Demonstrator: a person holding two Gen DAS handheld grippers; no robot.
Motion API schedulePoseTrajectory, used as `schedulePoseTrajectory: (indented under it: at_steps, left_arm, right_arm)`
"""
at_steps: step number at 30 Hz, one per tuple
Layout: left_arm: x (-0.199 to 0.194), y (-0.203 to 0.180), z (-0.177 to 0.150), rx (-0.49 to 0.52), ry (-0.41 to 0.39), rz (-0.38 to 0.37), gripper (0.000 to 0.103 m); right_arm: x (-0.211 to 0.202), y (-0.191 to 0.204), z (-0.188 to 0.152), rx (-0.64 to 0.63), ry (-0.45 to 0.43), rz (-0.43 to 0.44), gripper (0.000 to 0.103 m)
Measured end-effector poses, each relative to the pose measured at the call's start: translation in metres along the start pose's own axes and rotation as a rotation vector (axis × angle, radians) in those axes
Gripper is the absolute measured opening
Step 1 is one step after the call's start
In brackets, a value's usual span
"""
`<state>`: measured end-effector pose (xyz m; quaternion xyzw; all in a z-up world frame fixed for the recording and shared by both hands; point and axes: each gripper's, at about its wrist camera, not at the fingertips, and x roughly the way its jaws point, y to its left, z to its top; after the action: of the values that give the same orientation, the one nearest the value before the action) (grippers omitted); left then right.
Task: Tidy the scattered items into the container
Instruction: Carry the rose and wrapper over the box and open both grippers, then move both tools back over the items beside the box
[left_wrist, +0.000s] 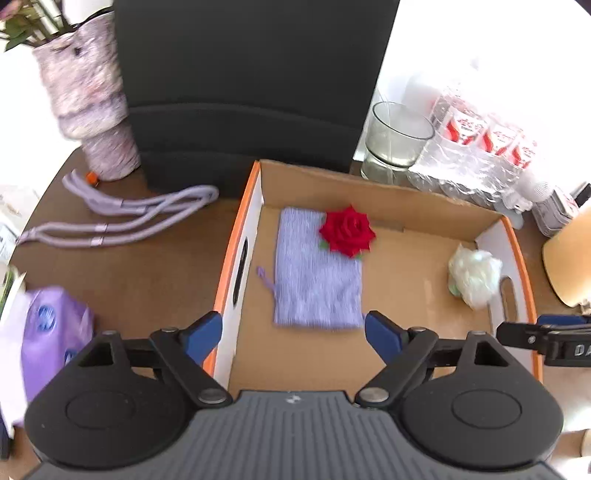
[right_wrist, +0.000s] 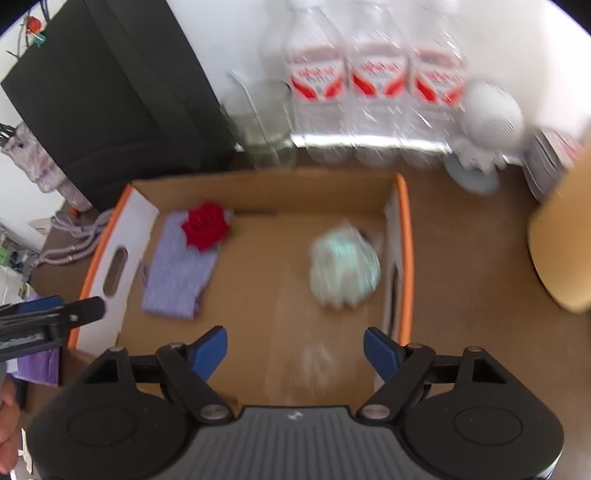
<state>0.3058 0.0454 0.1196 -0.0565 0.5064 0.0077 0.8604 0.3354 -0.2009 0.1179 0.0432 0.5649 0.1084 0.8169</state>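
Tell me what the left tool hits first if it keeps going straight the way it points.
Most likely the lavender pouch lying flat in the cardboard box, near its lower edge. The left tool is open and empty, aimed down into the box. Depth is unclear; it might meet the bare box floor just short of the pouch.

The cardboard box (left_wrist: 369, 192) sits on the tabletop (left_wrist: 129, 280). Inside it, a knitted pouch (left_wrist: 317, 280) lies toward the box's left wall, with a fabric rose (left_wrist: 347, 230) resting on the pouch's far corner. A crumpled wad (left_wrist: 474, 275) lies against the box's right wall. Behind the box stands a dark case (left_wrist: 243, 92), with a glass jar (left_wrist: 397, 138) and a pack of water bottles (left_wrist: 476, 147) behind its right corner. Left of the box lie a coiled cord (left_wrist: 122, 218) and, nearer, a soft packet (left_wrist: 55, 332). A patterned vase (left_wrist: 92, 103) stands beyond the cord.
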Motion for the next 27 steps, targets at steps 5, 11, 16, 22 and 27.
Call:
schedulePoseTrajectory:
  at_steps: [5,11,16,22,27]
  left_arm:
    - [-0.057,-0.004,-0.048,0.001,-0.335,0.003,0.102]
    - [-0.081,-0.009,-0.129,0.085,-0.754,-0.026,0.103]
    - [-0.074,-0.006,-0.148,0.065,-0.756,-0.061,0.103]
    - [-0.091,-0.006,-0.165,0.087,-0.803,-0.065,0.103]
    - [-0.110,-0.009,-0.225,0.107,-0.740,-0.052,0.103]
  right_arm:
    - [-0.033,0.011,-0.037,-0.025,-0.086,-0.038,0.081]
    - [-0.073,0.030,-0.112,-0.188,-0.604,-0.055,0.089]
    - [-0.077,0.031,-0.151,-0.179,-0.814,-0.025,0.089]
    - [-0.079,0.041,-0.169,-0.205,-0.843,-0.053,0.089]
    - [-0.085,0.034,-0.220,-0.160,-0.829,-0.021,0.090]
